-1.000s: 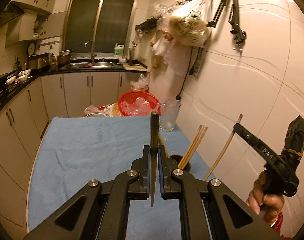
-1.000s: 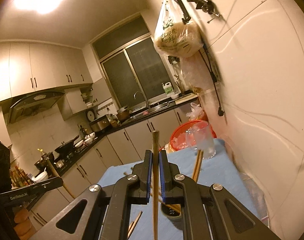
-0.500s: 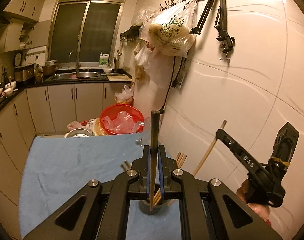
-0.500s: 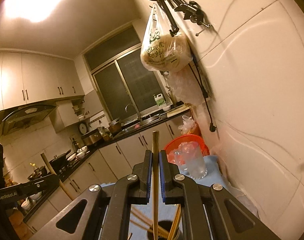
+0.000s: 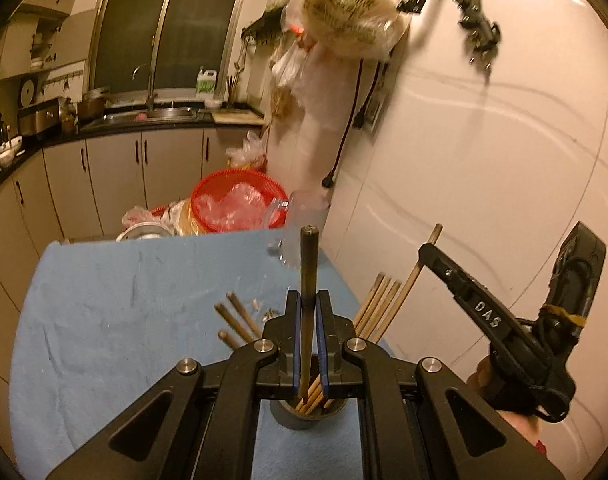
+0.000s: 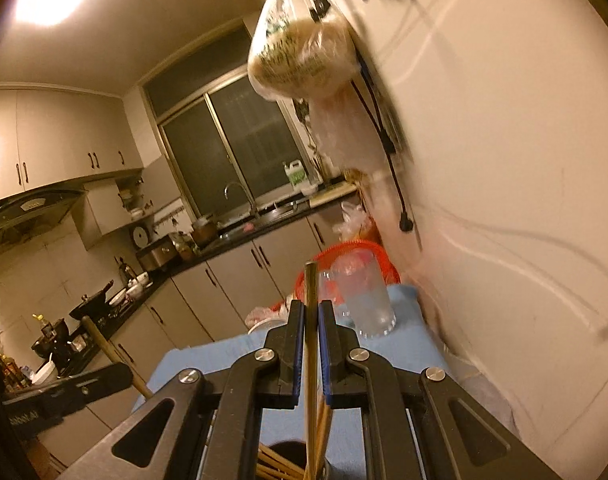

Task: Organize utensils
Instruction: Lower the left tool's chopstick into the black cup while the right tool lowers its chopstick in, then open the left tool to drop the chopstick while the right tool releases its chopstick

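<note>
My left gripper (image 5: pixel 309 308) is shut on a dark chopstick (image 5: pixel 309 264) held upright, its lower tip inside the grey holder cup (image 5: pixel 304 420) just below. Several wooden chopsticks (image 5: pixel 378 308) stand in the cup and fan out to both sides. My right gripper (image 6: pixel 312 320) is shut on a pale chopstick (image 6: pixel 311 292), also upright, with its lower end over the dark cup (image 6: pixel 284 456). The right gripper also shows in the left wrist view (image 5: pixel 432 250), close to the right of the cup.
The cup stands on a blue cloth-covered table (image 5: pixel 124 304) next to the white wall (image 5: pixel 484 160). A clear glass (image 6: pixel 364 300) and a red basket (image 5: pixel 236 204) stand at the table's far end. Kitchen cabinets and a sink lie beyond.
Both grippers have moved over the holder cup and lowered. The dark chopstick's tip now sits inside the cup. The right gripper has tilted and come closer to the cup.
</note>
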{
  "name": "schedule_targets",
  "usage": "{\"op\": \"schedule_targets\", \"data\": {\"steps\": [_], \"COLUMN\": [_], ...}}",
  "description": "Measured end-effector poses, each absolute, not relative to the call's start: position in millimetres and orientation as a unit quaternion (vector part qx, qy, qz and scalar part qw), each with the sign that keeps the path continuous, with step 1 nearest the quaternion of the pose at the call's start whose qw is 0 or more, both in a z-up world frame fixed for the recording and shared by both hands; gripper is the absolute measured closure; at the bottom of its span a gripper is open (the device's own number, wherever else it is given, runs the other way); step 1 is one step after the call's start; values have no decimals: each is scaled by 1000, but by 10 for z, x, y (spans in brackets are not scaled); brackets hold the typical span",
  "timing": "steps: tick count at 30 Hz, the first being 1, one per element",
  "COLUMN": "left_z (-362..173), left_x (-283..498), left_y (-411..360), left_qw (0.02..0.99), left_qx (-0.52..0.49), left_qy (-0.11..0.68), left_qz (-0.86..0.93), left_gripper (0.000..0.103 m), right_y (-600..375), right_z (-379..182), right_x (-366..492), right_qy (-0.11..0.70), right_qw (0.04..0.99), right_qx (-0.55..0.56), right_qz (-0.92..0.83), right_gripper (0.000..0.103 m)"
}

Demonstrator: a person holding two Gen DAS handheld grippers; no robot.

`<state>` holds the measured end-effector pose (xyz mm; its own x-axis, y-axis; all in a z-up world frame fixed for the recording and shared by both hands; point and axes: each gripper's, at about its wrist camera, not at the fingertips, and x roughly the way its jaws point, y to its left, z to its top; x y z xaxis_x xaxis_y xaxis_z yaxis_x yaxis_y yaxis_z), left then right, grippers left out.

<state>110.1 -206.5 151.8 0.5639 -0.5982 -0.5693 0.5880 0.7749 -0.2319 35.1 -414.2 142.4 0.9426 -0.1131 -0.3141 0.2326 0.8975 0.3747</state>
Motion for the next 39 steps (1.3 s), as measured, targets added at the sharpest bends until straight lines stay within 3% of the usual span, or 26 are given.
{"op": "schedule_targets", "data": {"steps": [12, 21, 27, 39], "left_z": [1227, 1324, 1306, 299], "left_x": [1113, 1021, 815, 557], "left_y": [-2012, -1829, -1482, -471], "left_qw": [882, 886, 907, 903], "left_qx": [2, -10, -10, -20], "left_qy": [349, 342, 316, 395], "left_qz": [-315, -313, -279, -165], "left_gripper": [95, 94, 75, 75], "right_y": [-4180, -4106, -3885, -2837], "right_z": [1089, 1251, 1305, 282], "right_x": [386, 197, -134, -246], "right_qy": [194, 182, 165, 305], "right_qw": [948, 952, 958, 930], "right_qx": [241, 237, 230, 202], "right_qz": [-71, -70, -46, 32], "right_gripper": [93, 89, 89, 89]}}
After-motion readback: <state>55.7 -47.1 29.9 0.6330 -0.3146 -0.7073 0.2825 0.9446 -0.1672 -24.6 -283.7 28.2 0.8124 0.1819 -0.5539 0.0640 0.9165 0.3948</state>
